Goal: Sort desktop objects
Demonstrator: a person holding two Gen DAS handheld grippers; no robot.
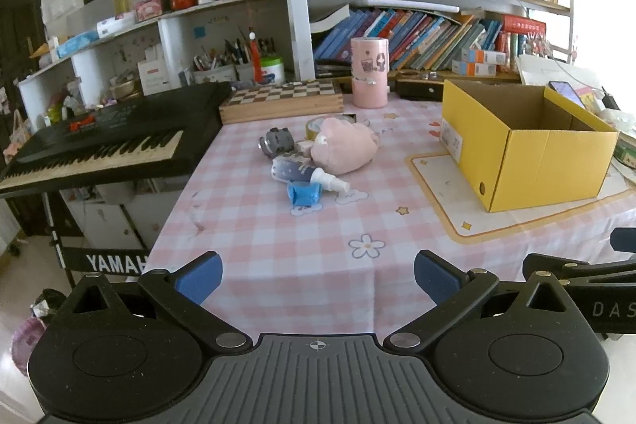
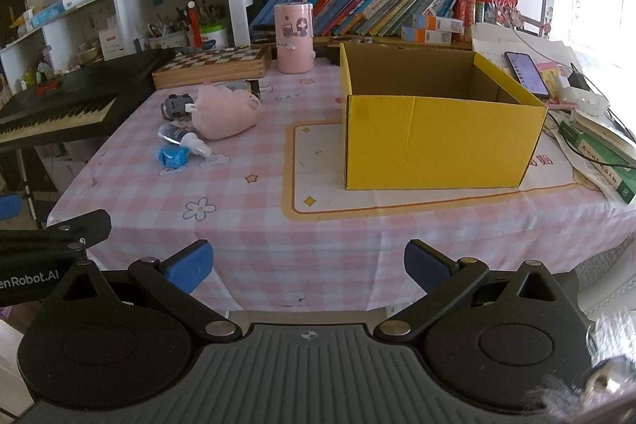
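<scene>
Bookshelves crowd the far wall behind a surface [image 1: 278,265] covered in pink checked cloth, with a keyboard [image 1: 99,142] off its left edge. Items to be sorted lie bunched together toward the left-centre: a pink plush toy [image 1: 344,146], a grey toy car [image 1: 277,141], a spray bottle [image 1: 302,173] lying on its side, a crumpled blue wrapper [image 1: 304,194] just beside the bottle's nozzle, and a roll of tape [image 1: 314,127] partly hidden behind the plush. The yellow box [image 2: 437,142] stands open-topped on the right, well apart from the cluster; it is judged to be the intended receptacle, and no contents are visible, though its floor is hidden.

Left claw [image 1: 318,277]: fingers apart, holding nothing, poised at the near edge facing the cluster. Right claw [image 2: 308,267]: fingers apart, holding nothing, facing the box. Sorting is judged not yet begun; the left claw is better placed for a first pick.
</scene>
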